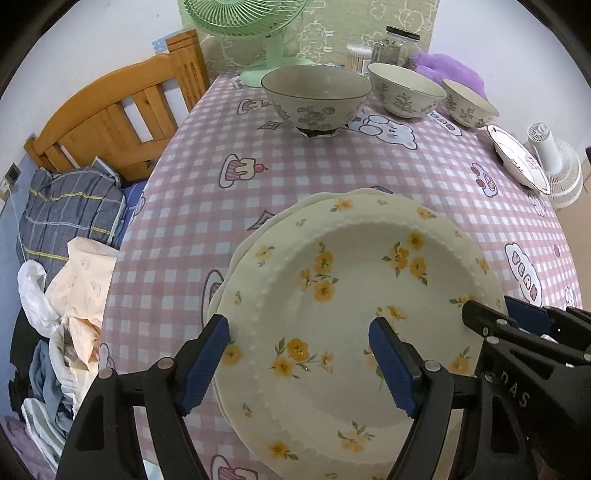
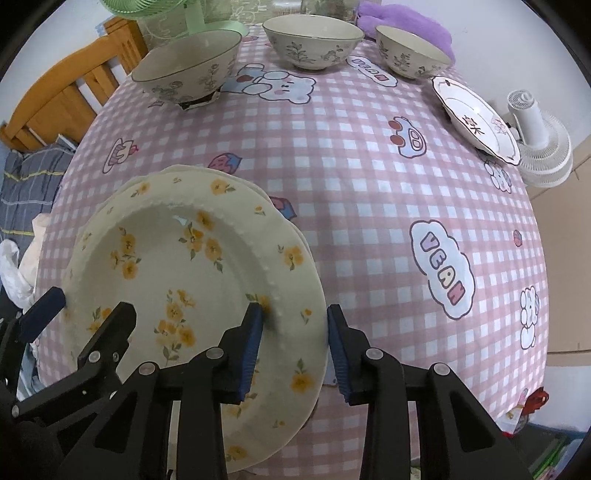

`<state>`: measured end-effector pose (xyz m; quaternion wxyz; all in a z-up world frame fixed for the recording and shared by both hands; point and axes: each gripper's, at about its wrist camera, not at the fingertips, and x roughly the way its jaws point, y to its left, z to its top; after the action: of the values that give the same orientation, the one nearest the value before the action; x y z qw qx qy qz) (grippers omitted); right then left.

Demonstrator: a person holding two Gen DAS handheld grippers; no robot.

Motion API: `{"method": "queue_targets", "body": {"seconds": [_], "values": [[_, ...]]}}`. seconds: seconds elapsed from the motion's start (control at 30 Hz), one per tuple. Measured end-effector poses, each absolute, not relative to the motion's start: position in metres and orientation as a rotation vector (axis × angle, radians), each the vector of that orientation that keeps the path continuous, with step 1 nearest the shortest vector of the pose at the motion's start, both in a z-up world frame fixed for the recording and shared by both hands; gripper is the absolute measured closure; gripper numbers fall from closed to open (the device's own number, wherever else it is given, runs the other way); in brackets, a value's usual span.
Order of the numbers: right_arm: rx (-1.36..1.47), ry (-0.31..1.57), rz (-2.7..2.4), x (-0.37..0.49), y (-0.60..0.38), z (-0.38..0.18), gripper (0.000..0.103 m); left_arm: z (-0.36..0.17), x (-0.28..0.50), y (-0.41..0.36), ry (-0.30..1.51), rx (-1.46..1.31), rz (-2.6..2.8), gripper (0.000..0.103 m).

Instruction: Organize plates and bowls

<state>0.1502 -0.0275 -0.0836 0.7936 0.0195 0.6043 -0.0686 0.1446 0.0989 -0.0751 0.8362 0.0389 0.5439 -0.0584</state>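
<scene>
A cream plate with yellow flowers [image 1: 332, 288] [image 2: 166, 273] lies on top of a second cream plate [image 1: 258, 229] [image 2: 184, 170] near the table's front edge. My left gripper [image 1: 297, 328] [image 2: 81, 314] stands open astride the top plate's left rim, one pad outside the edge and one over the well. My right gripper [image 2: 293, 310] [image 1: 495, 314] is shut on the top plate's right rim, pads on either side of it. Three flower-patterned bowls [image 1: 316, 96] [image 1: 406, 90] [image 1: 469, 103] stand in a row at the far side. A white plate with red marks [image 1: 517, 158] [image 2: 476, 118] sits at the right edge.
The pink checked tablecloth [image 2: 369, 184] covers the table. A green fan [image 1: 258, 29], a glass jar [image 1: 399, 44] and a purple plush [image 1: 450, 66] stand behind the bowls. A white fan [image 2: 543, 147] is off the right edge. A wooden bed frame [image 1: 122, 110] and piled clothes [image 1: 66, 277] lie left.
</scene>
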Motion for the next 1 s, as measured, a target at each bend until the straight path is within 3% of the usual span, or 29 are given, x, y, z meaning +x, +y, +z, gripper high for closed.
{"method": "queue_targets", "body": {"seconds": [0.43, 0.73, 1.0], "values": [[0.108, 1.292, -0.149, 0.148, -0.033, -0.083, 0.057, -0.073, 0.149, 0.103, 1.157, 0.094, -0.147, 0.021], [0.151, 1.17, -0.135, 0.141, -0.055, -0.044, 0.048, -0.045, 0.153, 0.087, 1.109, 0.084, -0.159, 0.013], [0.161, 1.093, -0.068, 0.146, -0.09, -0.019, 0.047, -0.018, 0.157, 0.058, 1.029, 0.061, -0.168, 0.012]]}}
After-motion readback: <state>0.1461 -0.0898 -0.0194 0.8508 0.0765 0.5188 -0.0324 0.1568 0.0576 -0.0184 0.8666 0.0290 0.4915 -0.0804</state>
